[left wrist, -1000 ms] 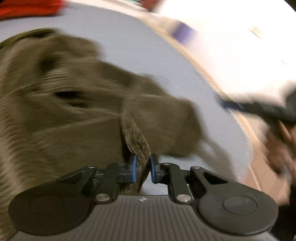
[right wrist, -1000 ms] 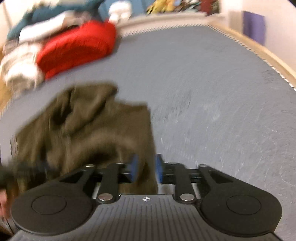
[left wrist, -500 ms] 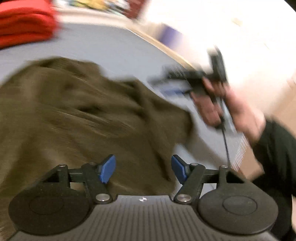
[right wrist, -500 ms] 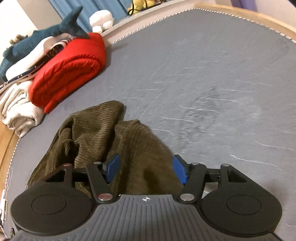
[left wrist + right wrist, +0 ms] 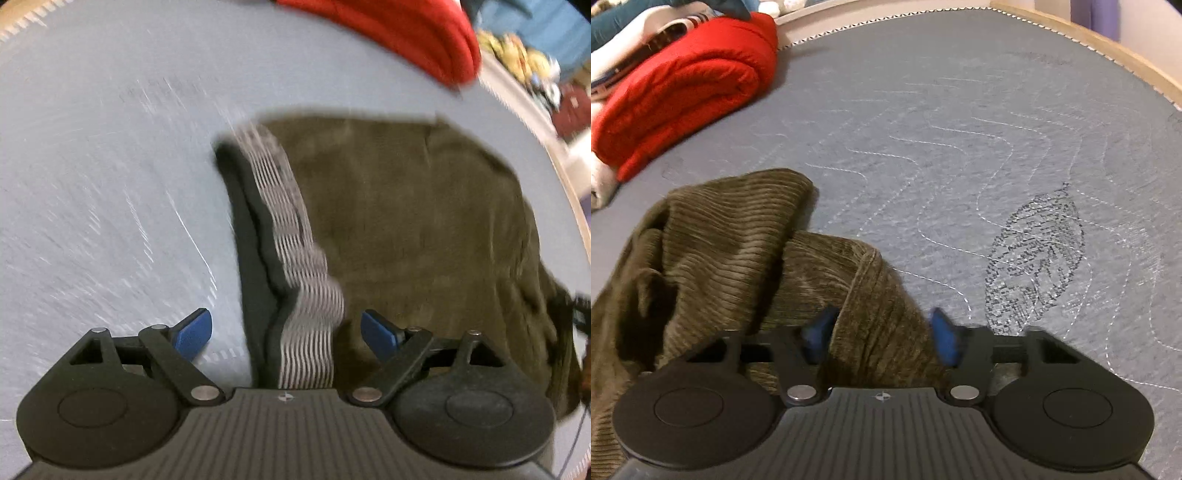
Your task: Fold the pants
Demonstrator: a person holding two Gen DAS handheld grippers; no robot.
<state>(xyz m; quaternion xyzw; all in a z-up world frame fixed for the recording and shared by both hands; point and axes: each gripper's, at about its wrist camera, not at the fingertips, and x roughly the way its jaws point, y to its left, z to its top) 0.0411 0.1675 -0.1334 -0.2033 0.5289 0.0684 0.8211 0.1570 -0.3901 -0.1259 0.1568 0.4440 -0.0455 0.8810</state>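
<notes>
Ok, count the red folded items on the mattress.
1: a red folded blanket at the mattress's far left edge, beside a pile of other laundry. More may be hidden beyond view.

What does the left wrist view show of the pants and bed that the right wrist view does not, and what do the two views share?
Only the left wrist view shows the grey-and-white ribbed waistband with its dark lining, lying between the open left gripper fingers. Only the right wrist view shows a leaf print on the mattress, a corduroy hem seam and the open right gripper over a bunched leg end. Both show the olive corduroy pants on the grey mattress and a folded red blanket beyond.
</notes>
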